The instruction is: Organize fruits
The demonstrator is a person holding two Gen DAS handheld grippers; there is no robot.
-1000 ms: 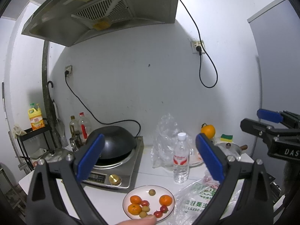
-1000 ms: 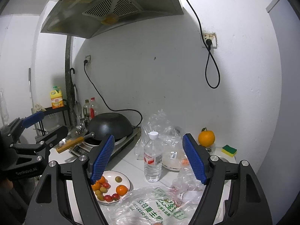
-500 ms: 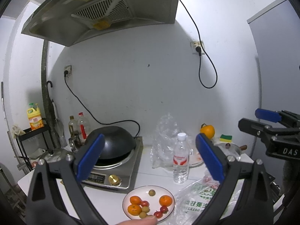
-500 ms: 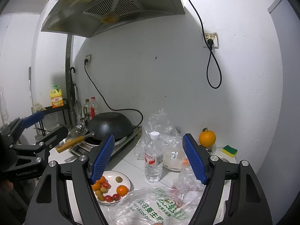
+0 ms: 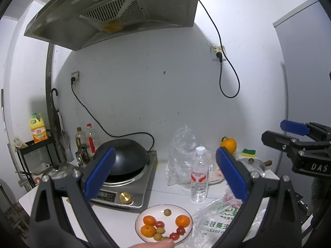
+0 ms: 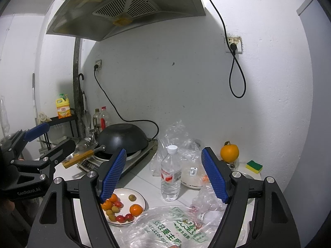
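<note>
A white plate [image 5: 154, 209] [image 6: 139, 194] on the white counter holds small oranges [image 5: 182, 220] [image 6: 136, 209], red cherry tomatoes [image 5: 180, 230] [image 6: 120, 218] and greenish-brown round fruits [image 5: 167, 212] [image 6: 132, 197]. A larger orange [image 5: 228, 145] [image 6: 229, 153] sits at the back right. My left gripper [image 5: 165, 177] is open and empty, held above the plate. My right gripper [image 6: 164, 175] is open and empty, above a printed plastic bag [image 6: 171, 227] [image 5: 219, 219] right of the plate. Each gripper shows at the other view's edge.
A black wok [image 5: 122, 160] [image 6: 123, 138] sits on an induction cooker [image 5: 128, 192]. A water bottle [image 5: 199, 175] [image 6: 171, 174] stands behind the plate, with a clear bag [image 5: 182, 155], a covered dish [image 6: 191, 175], a sponge [image 6: 254, 166] and a pot lid [image 5: 251, 163] beyond. Bottles and a rack stand at left.
Both grippers have drifted very slightly; the scene is otherwise unchanged and both stay open.
</note>
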